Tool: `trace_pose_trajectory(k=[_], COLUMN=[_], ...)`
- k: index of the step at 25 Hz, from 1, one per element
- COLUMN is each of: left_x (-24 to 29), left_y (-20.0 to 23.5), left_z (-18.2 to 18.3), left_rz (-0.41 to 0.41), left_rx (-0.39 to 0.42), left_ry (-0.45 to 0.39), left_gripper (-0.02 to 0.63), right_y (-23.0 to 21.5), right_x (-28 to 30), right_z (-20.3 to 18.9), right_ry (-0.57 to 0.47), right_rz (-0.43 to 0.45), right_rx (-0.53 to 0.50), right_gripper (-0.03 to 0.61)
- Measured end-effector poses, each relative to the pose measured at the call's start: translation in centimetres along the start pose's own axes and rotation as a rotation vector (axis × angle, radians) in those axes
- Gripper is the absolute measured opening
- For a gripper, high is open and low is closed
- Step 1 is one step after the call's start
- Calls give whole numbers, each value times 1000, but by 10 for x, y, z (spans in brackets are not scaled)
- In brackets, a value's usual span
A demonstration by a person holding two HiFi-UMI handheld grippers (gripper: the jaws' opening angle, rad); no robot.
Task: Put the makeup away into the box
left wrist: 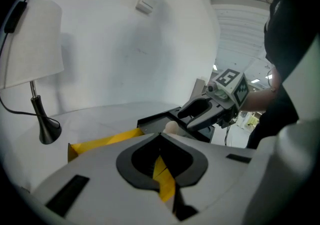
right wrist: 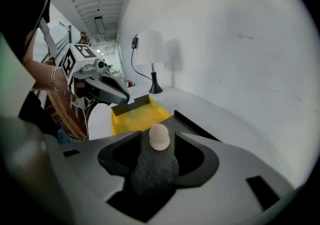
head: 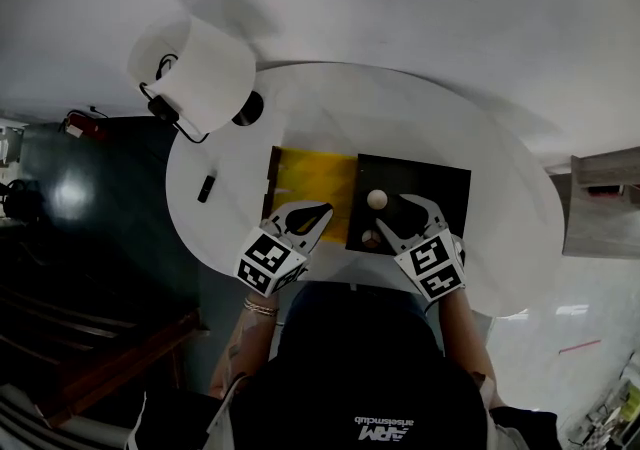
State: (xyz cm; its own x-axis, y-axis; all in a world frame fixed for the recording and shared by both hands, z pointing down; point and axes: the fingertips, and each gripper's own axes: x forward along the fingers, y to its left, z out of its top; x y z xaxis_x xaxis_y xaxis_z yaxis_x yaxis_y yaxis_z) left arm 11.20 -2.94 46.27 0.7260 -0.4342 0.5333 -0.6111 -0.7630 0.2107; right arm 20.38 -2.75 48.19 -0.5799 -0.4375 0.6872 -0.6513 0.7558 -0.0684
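**Head view:** Shirt print read "ARM", upside down; the smaller line was illegible. Both grippers angled down over the table. The left gripper was at the near edge of the yellow box. The right gripper was over the black tray beside the box. The sponge lay on the tray. The lamp stood well behind.

**Left gripper view:** Jaw tips met with nothing clamped; yellow showed through the hollow.

**Right gripper view:** Jaws were wide apart. The sponge sat between the tips, pads clear of it.
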Motion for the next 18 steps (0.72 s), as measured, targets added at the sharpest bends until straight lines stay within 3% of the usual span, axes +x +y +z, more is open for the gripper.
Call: trace_pose_trajectory(k=[8,13,18], left_x=[5,11,17], left_y=[6,15,22], left_z=[4,-2,-7], left_rz=[-69,-104,-121], left_rx=[17,25,19], left_ry=[12,45,62], left_gripper=[17,17,17], right_y=[7,-2,-2], right_x=[15,18,25], right_z=[3,4,7], right_ry=[33,42,27], right_rz=[-54,-112,-100], right_rx=[36,52,71], right_gripper=[218,176,166])
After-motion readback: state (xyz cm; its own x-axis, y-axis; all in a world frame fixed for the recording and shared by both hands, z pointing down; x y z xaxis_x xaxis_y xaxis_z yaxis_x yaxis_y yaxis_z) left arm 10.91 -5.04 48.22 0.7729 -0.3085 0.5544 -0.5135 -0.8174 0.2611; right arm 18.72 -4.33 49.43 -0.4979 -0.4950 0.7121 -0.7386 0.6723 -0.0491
